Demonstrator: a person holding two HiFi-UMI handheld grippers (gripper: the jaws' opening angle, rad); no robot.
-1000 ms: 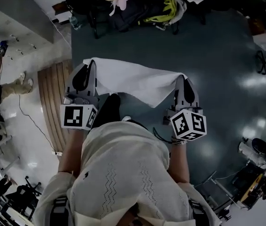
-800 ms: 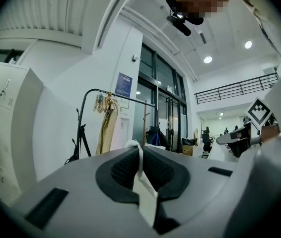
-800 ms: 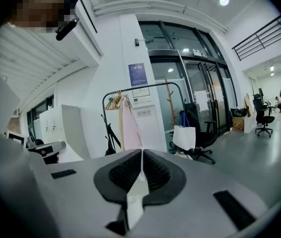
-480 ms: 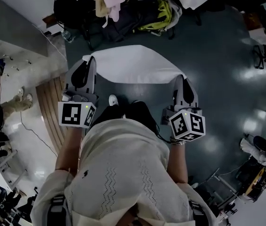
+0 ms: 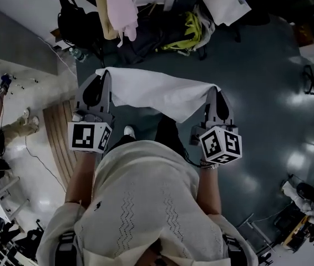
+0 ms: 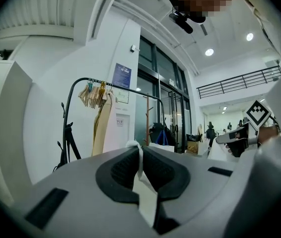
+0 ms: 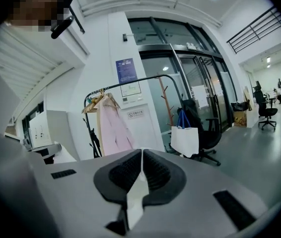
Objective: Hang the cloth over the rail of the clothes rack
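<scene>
A white cloth (image 5: 157, 93) hangs stretched between my two grippers in the head view, sagging to a point in the middle. My left gripper (image 5: 105, 73) is shut on the cloth's left corner (image 6: 139, 175). My right gripper (image 5: 212, 88) is shut on its right corner (image 7: 135, 195). The black clothes rack (image 6: 111, 86) stands ahead by the white wall, with hangers and a beige garment (image 6: 99, 129) at its left end. The right gripper view shows the same rack (image 7: 148, 78) with a pink garment (image 7: 111, 128) on it. In the head view only the garments (image 5: 118, 7) on the rack show at the top.
Dark bags and a yellow-green item (image 5: 190, 24) lie on the floor below the rack. A white bag (image 7: 185, 140) and an office chair (image 7: 205, 133) stand to its right. A wooden strip (image 5: 57, 132) and a bystander (image 5: 1, 126) are at left.
Both grippers carried the stretched cloth forward towards the rack; the hanging garments and bags have come closer at the top of the head view. The cloth's middle flapped up, then sagged again.
</scene>
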